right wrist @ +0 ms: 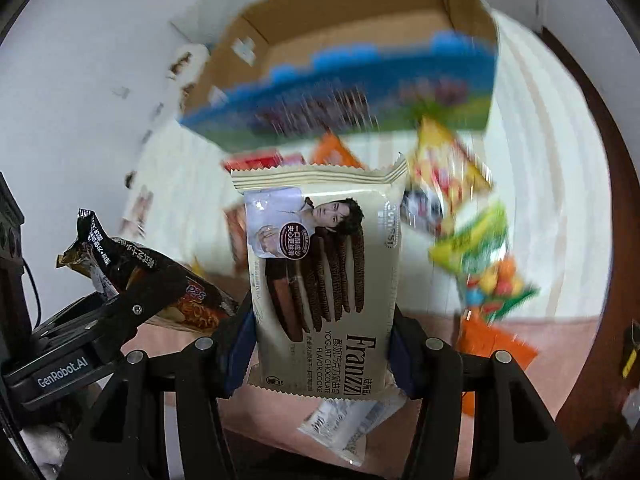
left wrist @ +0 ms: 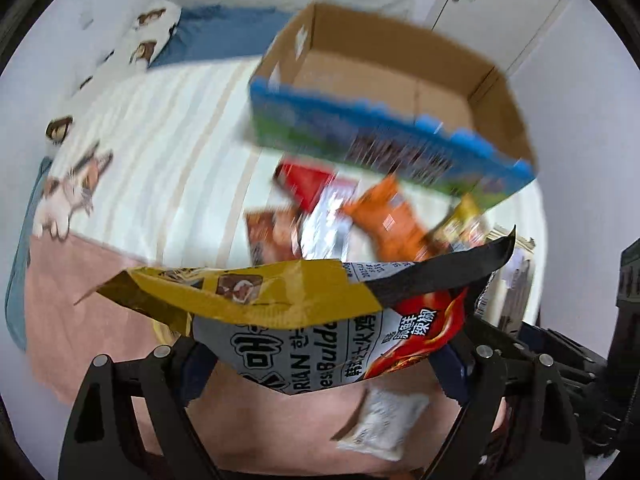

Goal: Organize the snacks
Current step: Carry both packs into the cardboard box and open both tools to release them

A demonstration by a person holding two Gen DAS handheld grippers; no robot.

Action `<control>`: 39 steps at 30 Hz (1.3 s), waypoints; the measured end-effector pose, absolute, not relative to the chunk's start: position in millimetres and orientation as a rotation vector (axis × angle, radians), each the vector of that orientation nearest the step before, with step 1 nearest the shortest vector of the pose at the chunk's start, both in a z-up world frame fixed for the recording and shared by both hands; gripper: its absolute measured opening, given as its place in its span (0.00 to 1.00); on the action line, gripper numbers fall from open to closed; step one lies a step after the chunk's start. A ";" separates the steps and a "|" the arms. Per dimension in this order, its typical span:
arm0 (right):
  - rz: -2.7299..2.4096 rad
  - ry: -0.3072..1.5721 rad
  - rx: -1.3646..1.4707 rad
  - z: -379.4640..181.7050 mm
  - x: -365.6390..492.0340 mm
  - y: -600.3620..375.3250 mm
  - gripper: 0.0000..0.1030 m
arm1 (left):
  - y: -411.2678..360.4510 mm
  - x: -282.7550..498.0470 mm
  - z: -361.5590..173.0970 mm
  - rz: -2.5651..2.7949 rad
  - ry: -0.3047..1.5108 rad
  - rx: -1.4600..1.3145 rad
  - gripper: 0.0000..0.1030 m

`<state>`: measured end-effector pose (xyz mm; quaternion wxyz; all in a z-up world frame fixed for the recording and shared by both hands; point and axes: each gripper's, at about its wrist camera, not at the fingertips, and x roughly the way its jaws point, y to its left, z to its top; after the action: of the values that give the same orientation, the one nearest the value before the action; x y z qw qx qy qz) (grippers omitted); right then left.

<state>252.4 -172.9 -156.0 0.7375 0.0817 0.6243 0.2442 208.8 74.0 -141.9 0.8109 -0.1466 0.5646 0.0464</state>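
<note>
My left gripper [left wrist: 326, 360] is shut on a yellow, black and white noodle packet [left wrist: 304, 312], which hangs in the air above the bed. From the right wrist view the same noodle packet [right wrist: 192, 300] shows at the left in the left gripper [right wrist: 132, 312]. My right gripper [right wrist: 320, 340] is shut on a beige Franzzi chocolate cookie pack [right wrist: 324, 264], with both blue pads pressing its sides. An open cardboard box [left wrist: 400, 80] with a blue and green front stands ahead on the bed, its inside bare. In the right wrist view the box [right wrist: 360, 32] is blurred.
Loose snacks lie on the striped sheet in front of the box: an orange pack [left wrist: 392, 220], a red pack [left wrist: 308, 184], a silver pack [left wrist: 328, 224], a yellow bag [right wrist: 444, 168] and a green bag [right wrist: 476, 244]. A white packet [left wrist: 384, 420] lies on the pink blanket below.
</note>
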 end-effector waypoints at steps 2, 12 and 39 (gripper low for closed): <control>0.557 1.326 0.184 -130.4 261.1 -178.7 0.58 | 59.2 222.7 -133.1 0.081 1.181 -0.318 0.88; 0.496 1.190 0.163 -87.8 374.1 -141.4 0.58 | 71.7 342.0 -75.3 -0.009 1.118 -0.319 0.88; 0.360 1.374 0.081 -235.6 557.1 -77.1 0.58 | 74.4 564.5 -238.3 -0.141 1.518 -0.256 0.88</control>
<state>557.1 -77.1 -235.6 0.7576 0.0374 0.6304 0.1651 564.5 74.4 -238.3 0.7160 -0.1158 0.6855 -0.0635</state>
